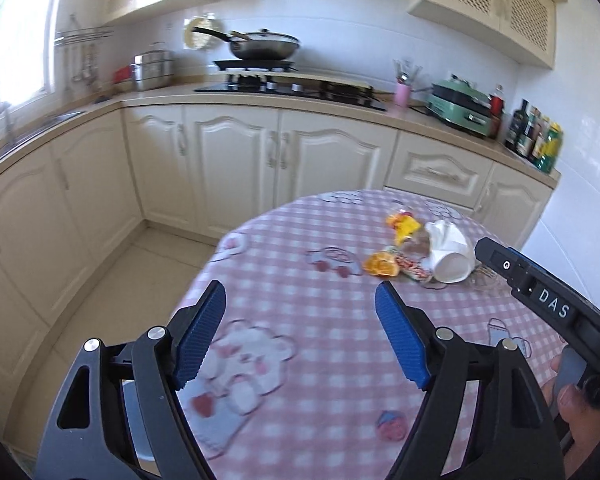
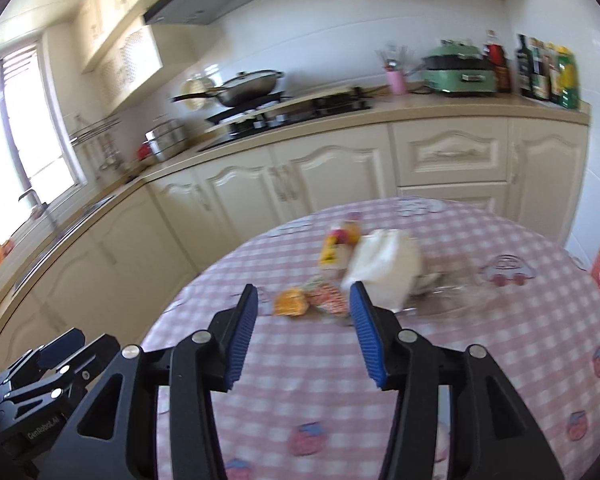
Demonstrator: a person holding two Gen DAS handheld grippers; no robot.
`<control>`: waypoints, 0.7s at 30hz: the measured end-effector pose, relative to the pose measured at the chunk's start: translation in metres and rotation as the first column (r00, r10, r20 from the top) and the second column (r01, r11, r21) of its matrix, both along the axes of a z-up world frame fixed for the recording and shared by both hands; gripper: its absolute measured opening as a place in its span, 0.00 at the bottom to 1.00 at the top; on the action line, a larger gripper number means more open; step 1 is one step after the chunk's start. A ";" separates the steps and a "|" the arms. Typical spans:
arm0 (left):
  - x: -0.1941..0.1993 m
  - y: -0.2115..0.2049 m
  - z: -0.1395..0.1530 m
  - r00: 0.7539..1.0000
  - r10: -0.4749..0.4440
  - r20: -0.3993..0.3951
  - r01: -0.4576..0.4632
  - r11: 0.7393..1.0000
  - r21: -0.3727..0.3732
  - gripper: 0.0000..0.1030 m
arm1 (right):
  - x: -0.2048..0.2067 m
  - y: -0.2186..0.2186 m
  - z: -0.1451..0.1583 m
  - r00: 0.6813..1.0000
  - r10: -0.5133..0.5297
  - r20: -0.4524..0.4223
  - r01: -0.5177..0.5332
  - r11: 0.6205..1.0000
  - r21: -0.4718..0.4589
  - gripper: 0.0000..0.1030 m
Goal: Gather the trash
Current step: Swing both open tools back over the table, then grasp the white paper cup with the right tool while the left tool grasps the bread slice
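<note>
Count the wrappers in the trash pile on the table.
3 visible: yellow wrapper at the far end, orange wrapper nearest, red-patterned wrapper against the white cup. More may hide behind the cup.

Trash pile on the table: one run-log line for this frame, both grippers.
left gripper: open, empty | right gripper: open, empty, nearer pile | trash pile: untouched on table | white cup: on side

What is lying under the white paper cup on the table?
The white paper cup lies tipped on clear plastic wrap, beside snack wrappers. Its body hides whatever lies directly beneath it.
</note>
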State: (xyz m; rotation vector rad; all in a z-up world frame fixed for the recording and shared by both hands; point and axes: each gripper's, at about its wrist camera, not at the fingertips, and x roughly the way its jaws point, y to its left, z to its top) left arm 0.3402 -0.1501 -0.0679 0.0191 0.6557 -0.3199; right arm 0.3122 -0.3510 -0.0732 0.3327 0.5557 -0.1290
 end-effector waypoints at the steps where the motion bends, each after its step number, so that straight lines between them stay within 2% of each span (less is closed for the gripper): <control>1: 0.004 -0.009 -0.003 1.000 -0.013 -0.010 0.013 1.000 0.002 0.72 | 0.001 -0.012 -0.004 1.000 -0.014 -0.010 0.014 1.000 0.007 0.48; 9: 0.048 -0.066 -0.031 0.990 -0.095 -0.103 0.095 0.995 -0.003 0.72 | 0.046 -0.054 -0.024 0.995 -0.052 -0.081 0.052 0.999 0.002 0.50; 12: 0.063 -0.080 -0.042 0.984 -0.109 -0.141 0.110 0.994 -0.003 0.72 | 0.073 -0.058 -0.034 0.988 -0.047 -0.146 0.046 0.999 -0.009 0.51; 18: 0.087 -0.091 -0.059 0.975 -0.108 -0.192 0.107 0.994 -0.019 0.72 | 0.103 -0.062 -0.055 0.969 -0.050 -0.241 0.039 0.998 -0.050 0.51; 21: 0.097 -0.098 -0.068 0.970 -0.109 -0.218 0.107 0.994 -0.020 0.72 | 0.104 -0.061 -0.058 0.970 -0.036 -0.240 0.021 0.998 -0.065 0.49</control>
